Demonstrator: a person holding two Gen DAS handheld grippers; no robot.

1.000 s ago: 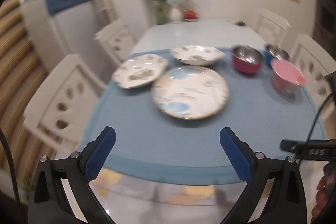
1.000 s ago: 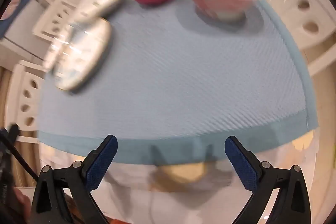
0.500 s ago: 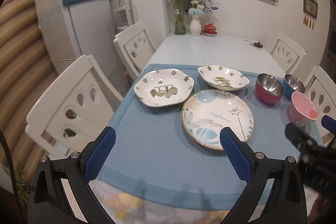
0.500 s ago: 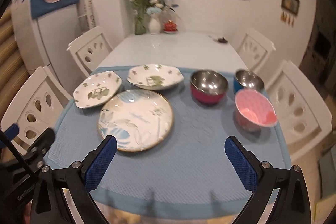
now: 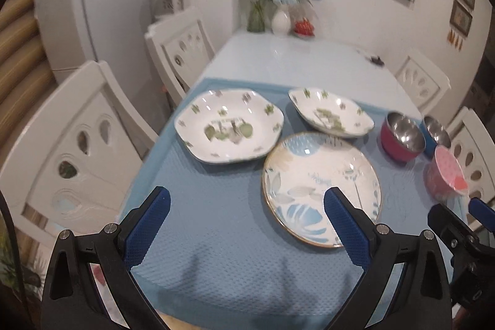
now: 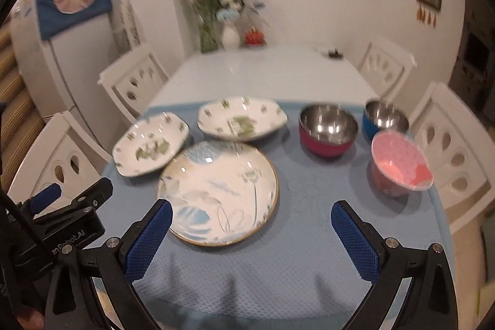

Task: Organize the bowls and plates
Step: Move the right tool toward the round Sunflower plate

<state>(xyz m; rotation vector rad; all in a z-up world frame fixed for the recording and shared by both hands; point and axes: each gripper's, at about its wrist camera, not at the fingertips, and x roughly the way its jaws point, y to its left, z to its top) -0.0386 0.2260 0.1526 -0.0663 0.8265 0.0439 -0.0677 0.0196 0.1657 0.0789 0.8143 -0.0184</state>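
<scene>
Both grippers have advanced toward the round plate [image 5: 321,187]; my left gripper [image 5: 244,221] and right gripper [image 6: 252,234] hover level, jaws open, empty. Left gripper body reads "Robot.AI".

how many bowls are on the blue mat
3, all at the mat's right side: a red steel-lined bowl beside the plates, a blue steel-lined bowl to its right, and a pink bowl nearest the camera. Nothing appears hidden behind them.
</scene>
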